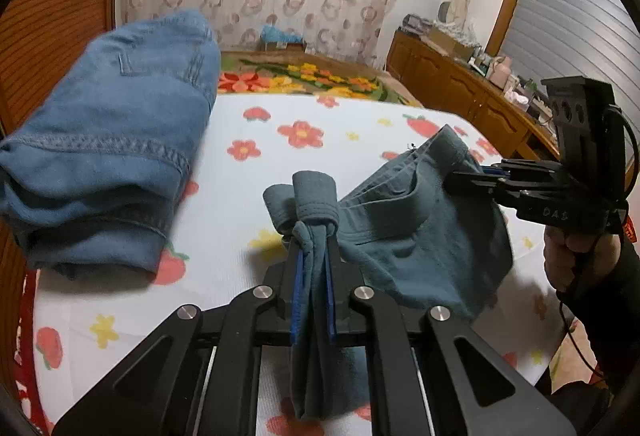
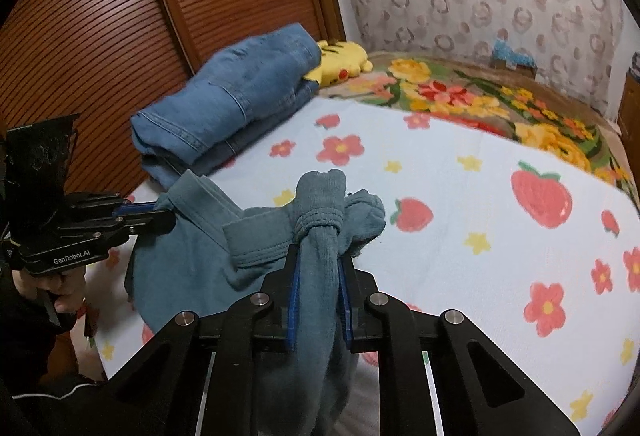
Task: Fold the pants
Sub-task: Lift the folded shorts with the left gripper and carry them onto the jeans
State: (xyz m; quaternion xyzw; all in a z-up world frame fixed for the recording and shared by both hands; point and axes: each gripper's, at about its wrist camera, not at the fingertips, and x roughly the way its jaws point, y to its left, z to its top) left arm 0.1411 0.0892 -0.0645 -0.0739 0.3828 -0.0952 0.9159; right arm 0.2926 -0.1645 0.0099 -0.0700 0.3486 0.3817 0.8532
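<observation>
Teal-grey pants [image 1: 404, 236] hang bunched between my two grippers, just above the flowered bed sheet [image 1: 256, 196]. In the left wrist view, my left gripper [image 1: 313, 236] is shut on a gathered fold of the pants, with cloth bulging past the fingertips and trailing down between the blue pads. To the right, my right gripper [image 1: 454, 181] pinches another edge of the same cloth. In the right wrist view, my right gripper [image 2: 320, 250] is shut on a rolled fold of the pants [image 2: 192, 264], and the left gripper [image 2: 170, 216] clamps the edge at the left.
Folded blue jeans [image 1: 108, 140] [image 2: 232, 96] lie at the sheet's far left by a ribbed wooden panel [image 2: 100, 16]. A yellow plush toy [image 2: 344, 60] rests behind them. A floral blanket [image 2: 480, 96] covers the far side. A wooden dresser [image 1: 460, 84] stands on the right.
</observation>
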